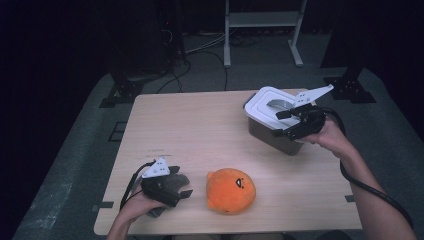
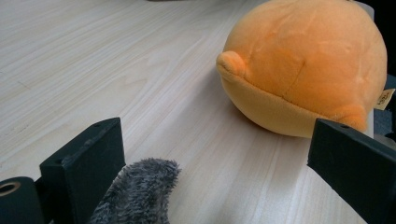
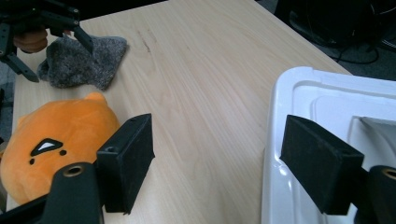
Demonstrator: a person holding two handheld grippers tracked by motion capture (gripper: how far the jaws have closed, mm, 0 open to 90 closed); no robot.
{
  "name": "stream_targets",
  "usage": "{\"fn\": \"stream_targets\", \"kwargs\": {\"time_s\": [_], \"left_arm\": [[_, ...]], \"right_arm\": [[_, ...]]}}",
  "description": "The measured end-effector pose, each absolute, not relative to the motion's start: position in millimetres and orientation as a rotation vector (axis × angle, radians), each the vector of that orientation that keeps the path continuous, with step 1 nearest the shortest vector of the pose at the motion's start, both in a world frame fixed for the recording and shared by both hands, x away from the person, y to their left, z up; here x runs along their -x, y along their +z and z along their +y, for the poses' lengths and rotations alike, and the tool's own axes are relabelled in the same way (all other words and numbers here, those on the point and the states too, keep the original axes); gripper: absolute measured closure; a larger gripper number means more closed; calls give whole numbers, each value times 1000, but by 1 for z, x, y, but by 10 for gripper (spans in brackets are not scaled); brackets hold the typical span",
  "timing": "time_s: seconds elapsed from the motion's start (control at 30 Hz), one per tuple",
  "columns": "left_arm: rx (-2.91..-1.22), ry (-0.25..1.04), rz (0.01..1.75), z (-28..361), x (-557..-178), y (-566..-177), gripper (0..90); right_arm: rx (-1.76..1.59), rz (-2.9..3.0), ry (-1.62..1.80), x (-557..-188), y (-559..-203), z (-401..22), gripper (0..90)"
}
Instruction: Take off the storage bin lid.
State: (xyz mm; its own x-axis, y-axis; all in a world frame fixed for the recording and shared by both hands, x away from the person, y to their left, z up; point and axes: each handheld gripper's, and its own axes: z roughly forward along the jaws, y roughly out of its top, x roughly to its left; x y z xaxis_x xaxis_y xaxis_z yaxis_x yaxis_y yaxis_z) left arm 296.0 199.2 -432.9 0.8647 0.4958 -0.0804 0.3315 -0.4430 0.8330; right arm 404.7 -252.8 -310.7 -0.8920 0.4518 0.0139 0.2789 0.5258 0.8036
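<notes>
Neither toy is binned yet, I judge: the left tool gapes over the grey plush at the desk's seven o'clock, the right tool open above the white bin at two o'clock, orange plush between.

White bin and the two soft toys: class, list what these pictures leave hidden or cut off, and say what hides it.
- White bin: its inside, high view, screened by its lid and the right gripper; cut by the frame edge in the right gripper view.
- Grey furry toy: high view, partly under the left gripper; a tip shows in the left gripper view.
- Orange plush: its face, left gripper view, turned away.
</notes>
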Motion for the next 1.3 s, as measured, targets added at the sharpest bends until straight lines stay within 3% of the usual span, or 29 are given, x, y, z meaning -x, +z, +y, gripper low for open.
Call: {"fn": "stream_targets", "kwargs": {"time_s": [1.3], "left_arm": [[-2074, 201, 615, 201, -297, -437, 27]], "right_arm": [[-800, 2469, 1172, -464, -306, -283, 263]]}}
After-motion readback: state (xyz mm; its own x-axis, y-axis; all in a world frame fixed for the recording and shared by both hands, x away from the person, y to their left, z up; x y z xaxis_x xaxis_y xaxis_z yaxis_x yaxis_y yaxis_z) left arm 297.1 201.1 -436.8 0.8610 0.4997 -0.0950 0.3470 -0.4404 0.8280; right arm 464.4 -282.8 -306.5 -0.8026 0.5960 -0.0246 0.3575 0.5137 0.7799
